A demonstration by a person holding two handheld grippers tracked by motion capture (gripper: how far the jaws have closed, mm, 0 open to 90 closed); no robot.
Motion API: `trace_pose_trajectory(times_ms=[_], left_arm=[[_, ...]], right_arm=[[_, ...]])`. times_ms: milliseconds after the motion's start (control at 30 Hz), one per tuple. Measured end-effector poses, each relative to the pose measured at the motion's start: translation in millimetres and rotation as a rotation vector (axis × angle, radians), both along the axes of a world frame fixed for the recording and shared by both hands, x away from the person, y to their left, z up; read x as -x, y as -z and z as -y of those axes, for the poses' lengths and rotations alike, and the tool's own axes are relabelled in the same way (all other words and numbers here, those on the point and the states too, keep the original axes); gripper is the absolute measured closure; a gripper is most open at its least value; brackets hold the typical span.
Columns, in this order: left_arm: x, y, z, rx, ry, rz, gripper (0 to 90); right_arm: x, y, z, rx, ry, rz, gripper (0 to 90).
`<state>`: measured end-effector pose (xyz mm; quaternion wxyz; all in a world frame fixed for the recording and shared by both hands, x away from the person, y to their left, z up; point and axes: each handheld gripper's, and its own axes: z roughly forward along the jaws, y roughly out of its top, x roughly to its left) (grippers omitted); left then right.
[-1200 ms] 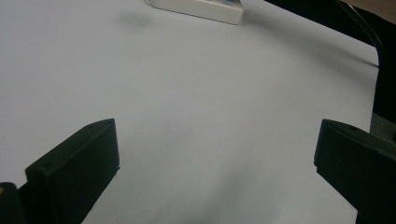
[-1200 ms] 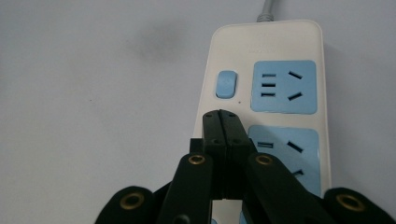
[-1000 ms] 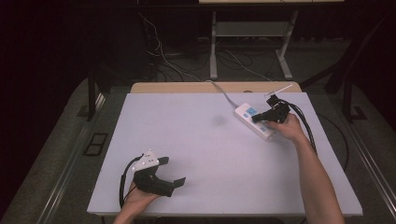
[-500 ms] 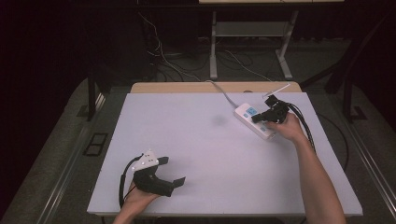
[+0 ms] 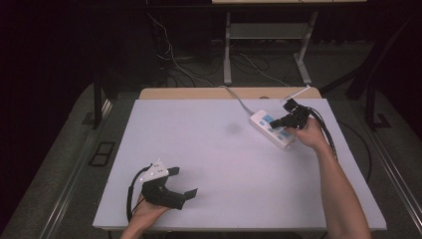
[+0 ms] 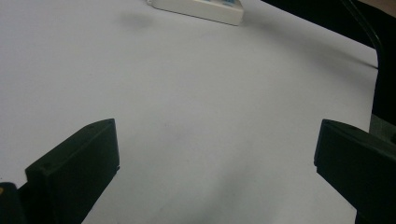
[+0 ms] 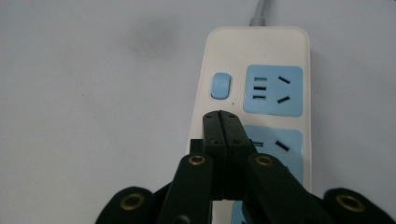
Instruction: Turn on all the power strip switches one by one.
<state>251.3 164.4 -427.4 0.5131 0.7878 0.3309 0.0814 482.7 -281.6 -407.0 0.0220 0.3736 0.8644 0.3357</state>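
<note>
Nothing has shifted noticeably over the last second: both hands sit where they were. At the far right of the white tabletop [image 5: 234, 169], the right gripper [image 7: 223, 122] holds its fingers pressed together, tips over the white power strip [image 7: 261, 70], just short of its blue switch [image 7: 220, 85] and beside the blue sockets. A grey cord [image 5: 238, 98] runs off the strip's far end. Near the front left edge, the left gripper [image 5: 180, 182] rests with fingers [image 6: 77, 163] spread wide apart over bare tabletop, the strip well ahead of them.
</note>
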Motion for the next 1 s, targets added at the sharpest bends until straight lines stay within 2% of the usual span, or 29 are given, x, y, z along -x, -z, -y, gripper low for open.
trace_pose_trajectory(times_ms=[467,633,1000], left_arm=[[0.2,-0.7,-0.6,0.003,-0.001,0.001,0.0],[0.5,-0.9,-0.8,0.004,-0.001,0.001,0.0],[0.3,-0.9,-0.5,0.005,0.002,0.001,0.0]], right_arm=[[-12.8,-27.1,-8.8,0.001,-0.001,0.030,90.0],[-17.5,-26.0,-11.9,-0.007,0.009,0.030,90.0],[-24.3,-11.7,-20.4,-0.010,0.016,0.014,90.0]])
